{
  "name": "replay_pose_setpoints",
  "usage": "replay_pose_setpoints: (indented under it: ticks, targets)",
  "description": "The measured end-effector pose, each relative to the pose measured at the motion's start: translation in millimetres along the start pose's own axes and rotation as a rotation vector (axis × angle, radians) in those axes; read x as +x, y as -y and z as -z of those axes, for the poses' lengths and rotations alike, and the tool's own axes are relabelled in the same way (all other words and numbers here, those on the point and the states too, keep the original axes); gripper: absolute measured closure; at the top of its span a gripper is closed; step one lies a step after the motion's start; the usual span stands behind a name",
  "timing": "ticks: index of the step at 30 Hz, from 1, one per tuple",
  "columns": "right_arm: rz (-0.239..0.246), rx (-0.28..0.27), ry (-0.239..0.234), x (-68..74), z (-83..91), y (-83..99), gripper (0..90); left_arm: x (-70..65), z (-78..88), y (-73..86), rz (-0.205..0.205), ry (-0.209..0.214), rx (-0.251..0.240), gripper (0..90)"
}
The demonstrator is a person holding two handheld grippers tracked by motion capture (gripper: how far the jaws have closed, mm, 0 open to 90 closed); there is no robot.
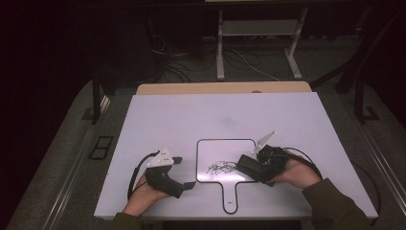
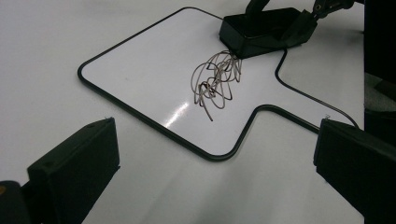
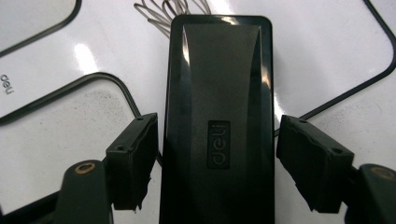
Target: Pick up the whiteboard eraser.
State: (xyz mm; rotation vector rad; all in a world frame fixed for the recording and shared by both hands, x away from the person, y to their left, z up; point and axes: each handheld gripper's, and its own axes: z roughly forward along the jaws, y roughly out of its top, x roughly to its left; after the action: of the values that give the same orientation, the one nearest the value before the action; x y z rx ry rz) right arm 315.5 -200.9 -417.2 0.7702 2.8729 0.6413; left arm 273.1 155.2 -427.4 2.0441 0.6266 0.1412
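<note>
Surface: white table (image 1: 167, 120), seen from above.
On it: small handled whiteboard (image 1: 225, 153) bearing a scribble (image 1: 220, 167) and a black eraser (image 1: 249, 166).

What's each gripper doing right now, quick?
Left gripper: open, holding nothing, beside the small whiteboard.
Right gripper: fingers closed on the black eraser, at the scribble.

glossy white board (image 2: 154, 70); matt black plastic eraser (image 3: 217, 93) with a slight sheen.

Lab: test table (image 1: 167, 120), floor cables (image 1: 182, 67)
</note>
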Motion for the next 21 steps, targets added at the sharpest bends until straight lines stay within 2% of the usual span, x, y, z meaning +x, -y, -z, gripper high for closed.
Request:
replay_pose_setpoints:
  ticks: [7, 10, 13, 21]
  targets:
    - [-0.004, 0.011, 0.013, 0.8, -3.0, 0.5, 30.5, 0.0, -0.4, 0.1, 0.000, 0.001, 0.001, 0.0]
    - [-0.011, 0.011, 0.004, 1.2, -3.6, 0.6, 32.6, -0.1, -0.5, 0.2, 0.000, 0.001, 0.001, 0.0]
    - [0.008, 0.013, 0.014, 2.3, -3.6, 0.4, 36.3, 0.1, -0.5, 0.1, 0.000, 0.001, 0.001, 0.0]
    - [0.017, 0.016, 0.024, 4.2, -4.0, -0.2, 37.6, 0.2, -0.5, 0.2, 0.000, 0.003, 0.001, 0.0]
